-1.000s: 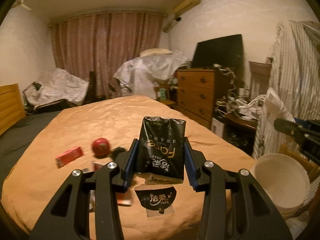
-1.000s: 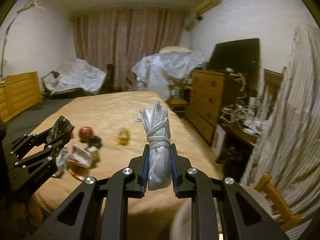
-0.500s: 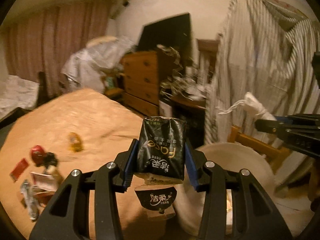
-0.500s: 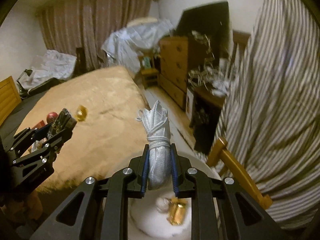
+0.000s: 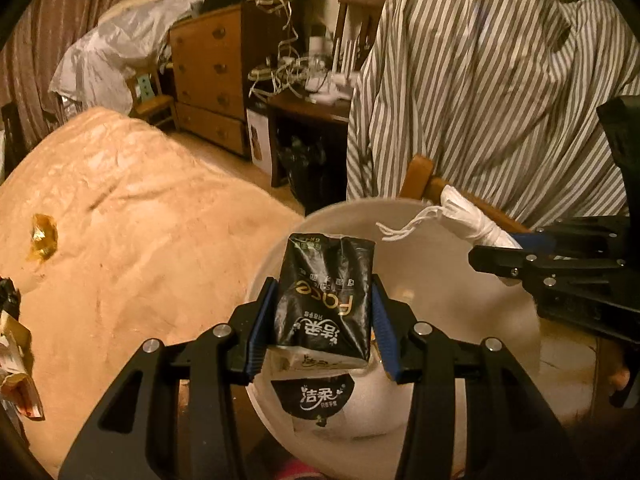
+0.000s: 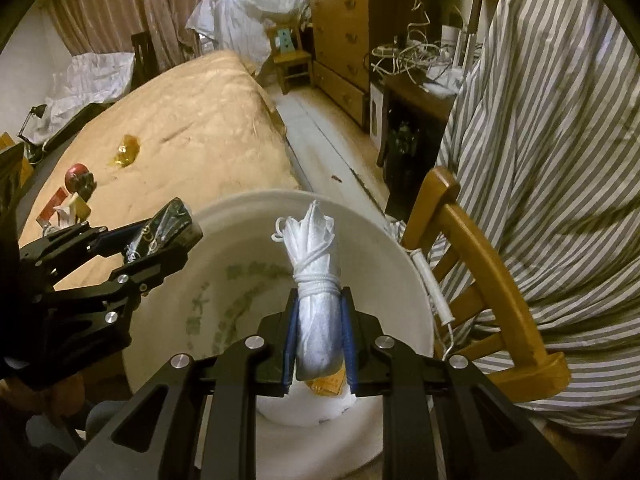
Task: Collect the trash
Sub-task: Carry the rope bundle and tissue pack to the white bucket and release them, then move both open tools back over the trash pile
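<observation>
Left tongs (image 5: 323,312), jaws opening, black tissue packet (image 5: 326,296) between them, hung over white bucket (image 5: 460,308). Right tongs (image 6: 319,322) gripped tied white bag (image 6: 318,280) above same bucket. Best release: both centred inside rim.

"face", "洁柔" on black tissue pack (image 5: 325,298)

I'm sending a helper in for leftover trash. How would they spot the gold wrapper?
Start at the big tan bed. The gold wrapper lies alone mid-mattress, apart from the litter near the red ball. It is the only shiny, crumpled amber piece there.
</observation>
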Tool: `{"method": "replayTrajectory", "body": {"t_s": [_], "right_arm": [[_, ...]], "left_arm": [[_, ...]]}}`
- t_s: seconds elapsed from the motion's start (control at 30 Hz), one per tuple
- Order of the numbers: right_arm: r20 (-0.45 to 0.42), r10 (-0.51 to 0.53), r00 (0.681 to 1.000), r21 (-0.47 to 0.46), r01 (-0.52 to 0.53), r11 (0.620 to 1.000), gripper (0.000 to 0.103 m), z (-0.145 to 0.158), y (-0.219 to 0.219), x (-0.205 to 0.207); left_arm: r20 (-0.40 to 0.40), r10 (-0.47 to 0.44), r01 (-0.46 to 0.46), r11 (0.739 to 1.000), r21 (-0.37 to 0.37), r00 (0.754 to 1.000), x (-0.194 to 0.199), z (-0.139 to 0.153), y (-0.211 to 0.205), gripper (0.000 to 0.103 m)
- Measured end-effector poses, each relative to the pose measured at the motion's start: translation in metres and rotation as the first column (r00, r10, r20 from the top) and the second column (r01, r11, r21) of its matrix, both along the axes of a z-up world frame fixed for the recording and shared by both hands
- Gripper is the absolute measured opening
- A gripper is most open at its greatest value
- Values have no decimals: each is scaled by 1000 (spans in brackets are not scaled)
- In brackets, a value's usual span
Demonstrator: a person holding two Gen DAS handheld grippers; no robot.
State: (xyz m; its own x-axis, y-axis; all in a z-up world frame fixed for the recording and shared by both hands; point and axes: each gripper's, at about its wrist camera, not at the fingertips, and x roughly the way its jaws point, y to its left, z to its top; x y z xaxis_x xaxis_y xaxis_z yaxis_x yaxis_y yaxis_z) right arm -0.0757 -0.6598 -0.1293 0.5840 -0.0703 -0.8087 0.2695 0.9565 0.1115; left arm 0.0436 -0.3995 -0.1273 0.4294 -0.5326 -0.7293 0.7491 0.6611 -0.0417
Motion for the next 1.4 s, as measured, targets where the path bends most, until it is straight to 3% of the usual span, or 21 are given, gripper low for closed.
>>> {"method": "replayTrajectory", "body": {"t_s": [0.33,0.4,0.47,0.73,0.9,1.03,1.2,1.3,1.4], "right_arm": [[3,-15,1000,17,15,1000,20,-7,1,4],[6,-18,1000,27,18,999,23,-8,0,2],[11,-25,1000,34,25,999,35,-7,-1,1],[52,-31,998,33,30,999,35,5,5,-6],[150,16,989,13,-18,1000,36,29,36,-14],[239,99,966,-4,-101,995,44,47,79,-14],[280,229,932,3,-240,971,51,51,148,10],[280,296,913,19,-313,949,54,45,189,26],[274,338,901,50,-364,930,55,36,223,41]], "left_arm": [[-24,7,-7,1000,15,1000,8,-9,3,44],[-20,3,-2,1000,18,1000,7,-9,4,53],[-14,10,-10,1000,14,1000,6,-8,4,64],[-1,16,-16,1000,-1,1000,3,-2,13,66],[29,43,-43,999,-13,999,2,6,44,67],[54,125,-124,992,-24,991,9,10,98,69],[32,277,-275,960,-54,960,28,12,180,69],[25,377,-374,925,-72,926,36,16,234,69],[17,514,-511,854,-97,857,46,19,302,69]]}}
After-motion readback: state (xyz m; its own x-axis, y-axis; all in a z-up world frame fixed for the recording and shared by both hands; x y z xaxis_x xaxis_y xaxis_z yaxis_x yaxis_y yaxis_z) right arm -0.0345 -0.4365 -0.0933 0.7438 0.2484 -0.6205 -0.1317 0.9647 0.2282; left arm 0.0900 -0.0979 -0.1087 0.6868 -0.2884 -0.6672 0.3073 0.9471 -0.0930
